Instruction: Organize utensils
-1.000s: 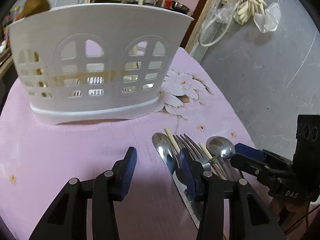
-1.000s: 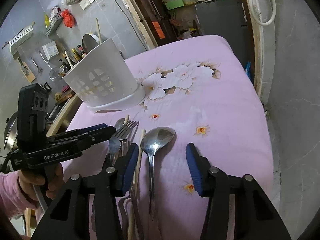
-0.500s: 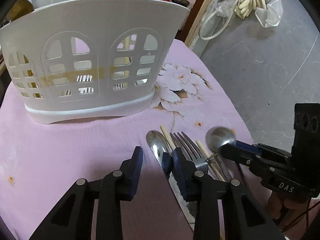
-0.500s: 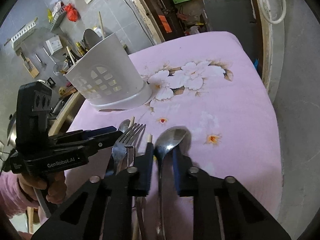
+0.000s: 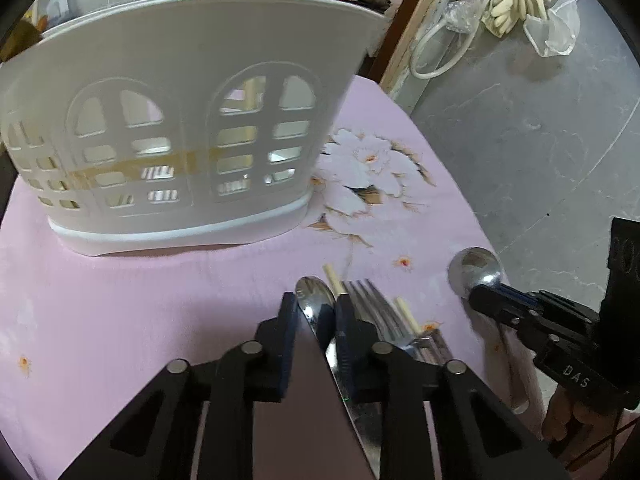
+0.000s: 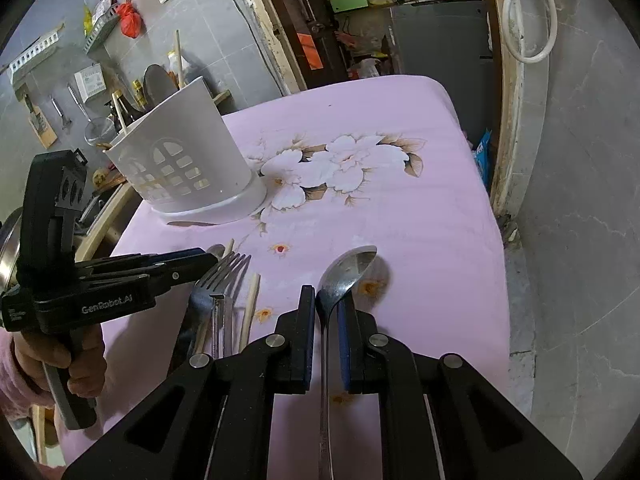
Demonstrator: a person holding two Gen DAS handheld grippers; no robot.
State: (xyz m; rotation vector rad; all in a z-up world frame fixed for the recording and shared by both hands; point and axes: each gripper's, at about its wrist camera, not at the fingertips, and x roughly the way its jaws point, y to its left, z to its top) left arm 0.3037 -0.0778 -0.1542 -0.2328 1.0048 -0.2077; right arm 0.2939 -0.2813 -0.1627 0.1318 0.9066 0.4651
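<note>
**Both jaws closing in on cutlery, holder not yet loaded**

Right gripper (image 6: 327,332): jaws have just been closing and now sit clamped on the neck of the spoon (image 6: 347,272), bowl sticking out ahead of the tips, handle running back between the fingers. Left gripper (image 5: 316,330): jaws have just been closing, nearly together, with the knife (image 5: 316,308) blade between them; looks pinched, but pad contact isn't clear from here. Just right of those jaws lie the fork (image 5: 372,308) and chopsticks (image 5: 406,314), flat on the pink-clothed surface (image 5: 120,300). White utensil holder (image 5: 180,120) stands well ahead of the left jaws, upright.

Handling call: all stiff, thin, polished steel, so light but slippery, and likely to pivot in a two-point pinch. Neck grip on the spoon is decent; further down the handle would probably swing less. Knife lies flat, so edge-on pinching across the blade may skate. Chopsticks are light and will likely roll.
</note>
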